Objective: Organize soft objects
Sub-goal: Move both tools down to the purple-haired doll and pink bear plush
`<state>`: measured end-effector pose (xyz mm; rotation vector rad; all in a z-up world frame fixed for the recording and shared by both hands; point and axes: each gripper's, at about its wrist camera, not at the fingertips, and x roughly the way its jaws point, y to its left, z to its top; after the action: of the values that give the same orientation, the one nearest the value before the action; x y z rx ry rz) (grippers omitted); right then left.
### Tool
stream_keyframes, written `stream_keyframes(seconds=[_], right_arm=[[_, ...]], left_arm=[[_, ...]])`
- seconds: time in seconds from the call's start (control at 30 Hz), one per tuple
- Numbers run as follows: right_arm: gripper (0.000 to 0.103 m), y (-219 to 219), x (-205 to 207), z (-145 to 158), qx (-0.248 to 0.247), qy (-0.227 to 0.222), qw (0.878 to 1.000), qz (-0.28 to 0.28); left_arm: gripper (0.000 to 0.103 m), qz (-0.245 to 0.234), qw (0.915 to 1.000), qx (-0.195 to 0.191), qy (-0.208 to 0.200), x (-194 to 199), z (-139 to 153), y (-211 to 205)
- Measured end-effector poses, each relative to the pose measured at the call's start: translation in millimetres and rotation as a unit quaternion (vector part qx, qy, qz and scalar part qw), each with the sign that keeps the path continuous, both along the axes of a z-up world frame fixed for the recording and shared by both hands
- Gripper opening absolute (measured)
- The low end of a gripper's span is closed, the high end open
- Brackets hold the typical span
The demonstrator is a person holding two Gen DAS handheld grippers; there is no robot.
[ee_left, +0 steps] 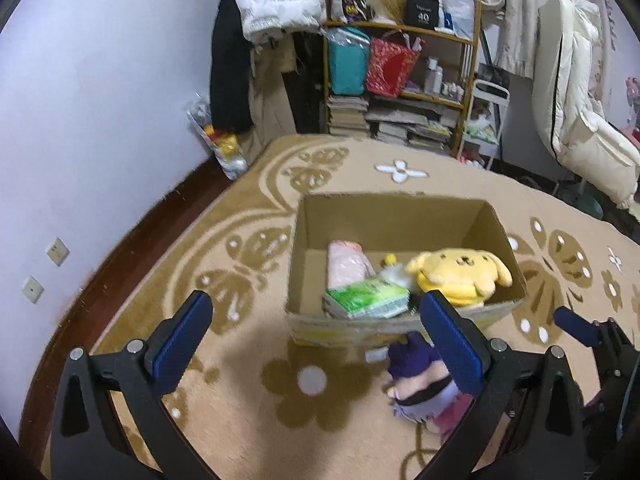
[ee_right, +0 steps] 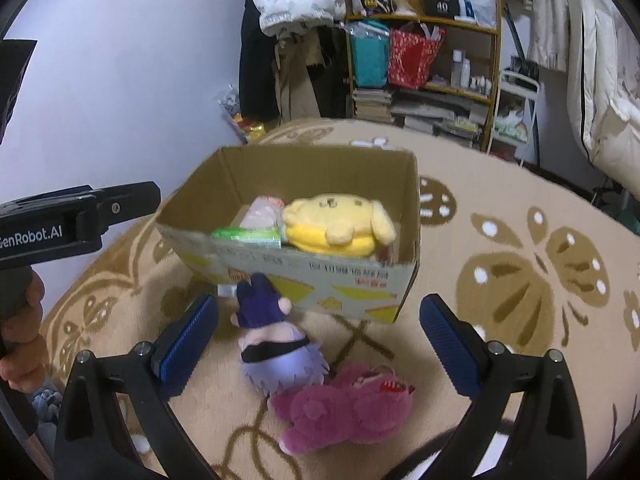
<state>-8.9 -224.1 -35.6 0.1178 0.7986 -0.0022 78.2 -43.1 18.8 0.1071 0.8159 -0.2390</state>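
Soft toys — two are lying on the carpet (ee_right: 500,208) before the cardboard box (ee_right: 320,276): a purple-haired doll (ee_right: 276,344) and a pink plush (ee_right: 344,408), both between the right gripper's (ee_right: 320,344) wide-spread fingers. One yellow plush (ee_right: 340,220) is sitting inside — the left gripper (ee_left: 320,344) is gaping too, empty.

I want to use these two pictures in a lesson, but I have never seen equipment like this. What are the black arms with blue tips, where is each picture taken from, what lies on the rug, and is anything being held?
There is no robot. A person holds two hand-held grippers, each carrying a wide-angle camera that looks out along its two blue-padded fingers. One picture comes from the left gripper, the other from the right gripper. Both stand open and hold nothing. On the patterned rug sits an open cardboard box containing a yellow plush dog, a green tissue pack and a pink pack. In front of the box, on the rug, lie a purple-haired doll and a pink plush toy, touching each other.
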Motion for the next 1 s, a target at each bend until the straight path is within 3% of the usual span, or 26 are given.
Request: stream_keyframes(seconds=[0.17,0.73,1.0], right_arm=[[0.103,-2,1,-15,0.003,0.032,0.999,-0.003],[0.103,-14,-1,-61,0.03,0.132,0.99,-0.03],[0.103,-17,1,-75,0.04,0.158,0.986,-0.036]], left_arm=[[0.103,-0.007,0.9994,0.001,0.034,1,-17,-5],[0.103,-0.043,0.9948,0.042,0.082,-8,-66,-42],[0.103,-0.055,0.9915,0.051,0.106,-5,-86,-55]])
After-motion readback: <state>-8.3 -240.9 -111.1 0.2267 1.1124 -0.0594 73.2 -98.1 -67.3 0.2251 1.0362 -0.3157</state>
